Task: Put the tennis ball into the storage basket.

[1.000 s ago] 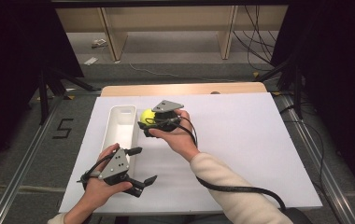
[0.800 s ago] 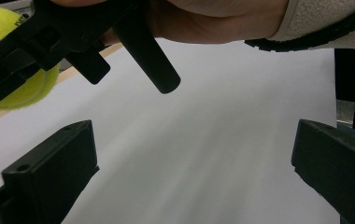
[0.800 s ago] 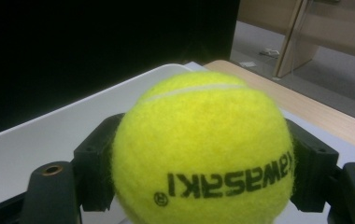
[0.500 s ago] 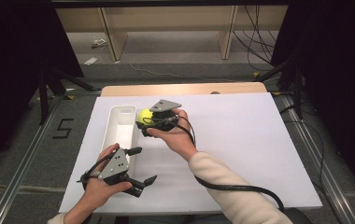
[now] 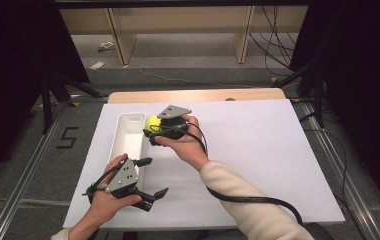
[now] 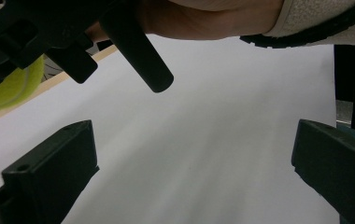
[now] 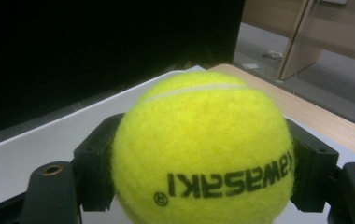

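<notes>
A: What is the right gripper (image 5: 154, 131) doing at this moment?

B: Its fingers are clamped on the fuzzy yellow tennis ball (image 5: 152, 122), one on each side. In the right gripper view the ball (image 7: 203, 156) sits squarely between the two black pads, with dark lettering across its lower half.

A: And where is the ball over the bench?

B: It is held up off the white-covered bench (image 5: 258, 150), left of the middle and towards the far edge, just beside the far right corner of the long white plastic tray (image 5: 126, 142). I cannot tell whether it has crossed the tray's rim yet.

A: So which step is this?

B: I judge it to be the carry: the ball is lifted and brought to the tray, not yet set down.

A: The left gripper (image 5: 153, 177)?

B: It rests near the near left corner of the bench, close by the near end of the tray, its fingers spread wide and holding nothing. Its own view looks across bare white board.

A: What does the next move call for?

B: Probably shifting the ball a little further left until it is over the tray's hollow, lowering it, then parting the fingers gently so it does not bounce or roll out over the low wall
</notes>
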Demonstrator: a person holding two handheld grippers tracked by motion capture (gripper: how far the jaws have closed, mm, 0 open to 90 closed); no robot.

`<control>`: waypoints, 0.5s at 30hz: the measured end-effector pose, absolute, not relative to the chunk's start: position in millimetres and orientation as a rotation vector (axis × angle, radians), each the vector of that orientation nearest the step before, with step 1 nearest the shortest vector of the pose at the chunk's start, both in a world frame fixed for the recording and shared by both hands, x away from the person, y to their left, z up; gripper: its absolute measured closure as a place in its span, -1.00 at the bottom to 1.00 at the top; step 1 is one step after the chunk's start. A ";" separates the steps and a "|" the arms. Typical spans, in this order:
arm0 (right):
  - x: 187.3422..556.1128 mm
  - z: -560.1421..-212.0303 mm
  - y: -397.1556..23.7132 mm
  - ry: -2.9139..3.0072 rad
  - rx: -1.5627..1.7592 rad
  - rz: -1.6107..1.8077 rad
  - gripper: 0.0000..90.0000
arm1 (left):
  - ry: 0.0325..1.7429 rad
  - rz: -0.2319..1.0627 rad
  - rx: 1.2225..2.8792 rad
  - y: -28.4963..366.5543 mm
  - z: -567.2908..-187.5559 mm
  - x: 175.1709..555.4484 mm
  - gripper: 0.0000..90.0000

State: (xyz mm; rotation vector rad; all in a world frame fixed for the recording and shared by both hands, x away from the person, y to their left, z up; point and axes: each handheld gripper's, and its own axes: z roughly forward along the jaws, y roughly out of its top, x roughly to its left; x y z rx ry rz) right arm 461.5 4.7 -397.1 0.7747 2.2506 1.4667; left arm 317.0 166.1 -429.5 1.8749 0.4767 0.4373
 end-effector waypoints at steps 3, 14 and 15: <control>462.0 -397.1 6.7 2.251 0.769 1.468 -0.41 | 0.476 0.437 1.874 166.3 -429.4 317.1 -1.00; 462.4 -396.2 13.0 2.262 0.761 1.468 -0.41 | 0.475 0.437 1.874 166.3 -429.2 317.0 -1.00; 462.6 -396.1 13.4 2.261 0.760 1.470 -0.41 | 0.475 0.437 1.874 166.3 -429.2 317.0 -1.00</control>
